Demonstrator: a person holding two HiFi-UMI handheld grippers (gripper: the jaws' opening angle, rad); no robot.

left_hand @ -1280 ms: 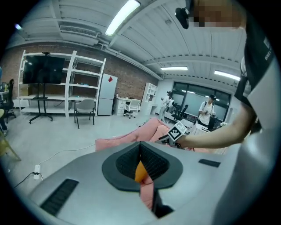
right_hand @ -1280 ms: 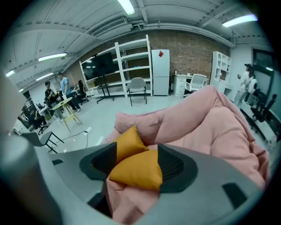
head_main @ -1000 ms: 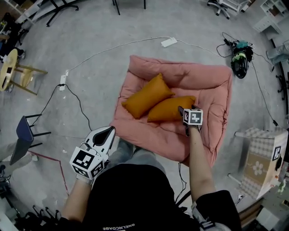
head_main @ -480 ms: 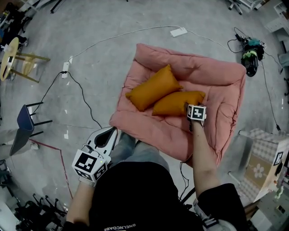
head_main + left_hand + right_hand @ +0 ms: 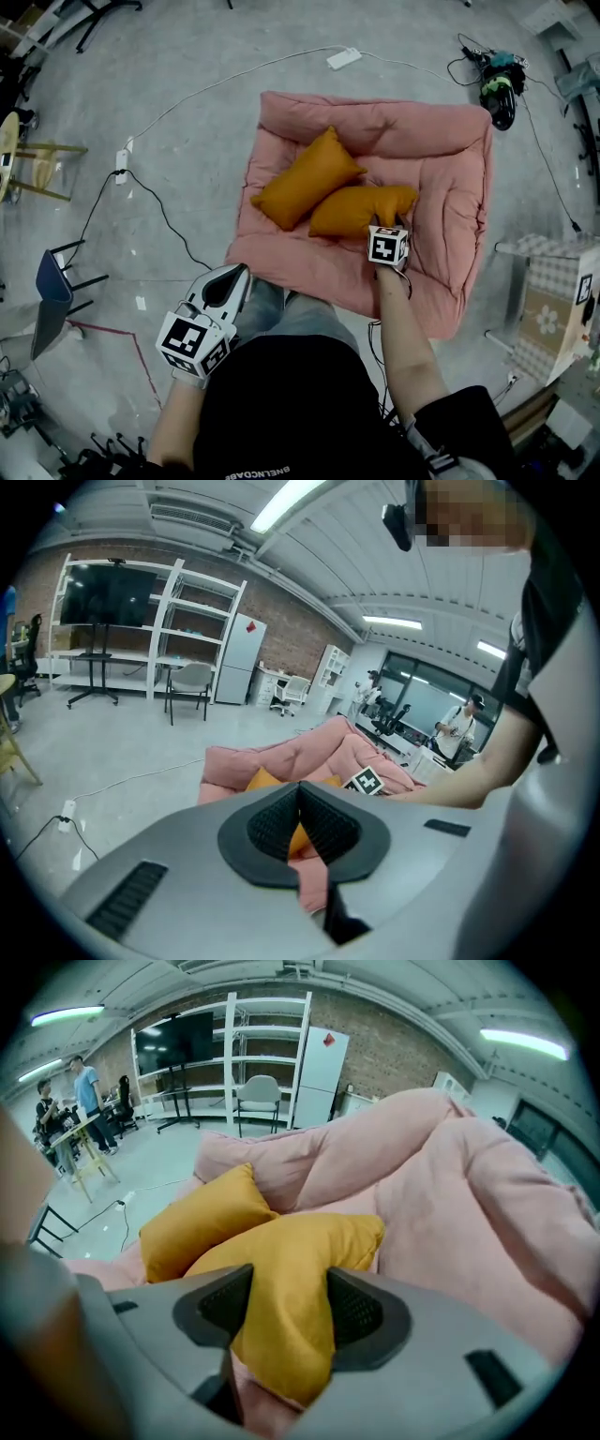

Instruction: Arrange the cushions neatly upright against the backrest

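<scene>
Two orange cushions lie flat on the pink floor sofa (image 5: 450, 216), well short of its padded backrest (image 5: 375, 120). The far cushion (image 5: 305, 180) slants to the left; the near cushion (image 5: 356, 210) overlaps its lower edge. My right gripper (image 5: 380, 227) is at the near cushion's right end. In the right gripper view its jaws are closing and the pads (image 5: 361, 1312) press into the near cushion (image 5: 281, 1279), with the far cushion (image 5: 202, 1218) behind. My left gripper (image 5: 228, 277) hangs off the sofa's front edge by my knee, shut with nothing in it (image 5: 300, 822).
A white power strip (image 5: 343, 58) and cables run over the grey floor behind the sofa. A green and black device (image 5: 497, 84) lies at the back right. A checked box (image 5: 553, 314) stands to the right. A wooden stool (image 5: 28, 155) and a blue chair (image 5: 52, 281) are at the left.
My right gripper has shifted a little along the near cushion's right end and its jaws have narrowed on the fabric. The left gripper has stayed by my knee.
</scene>
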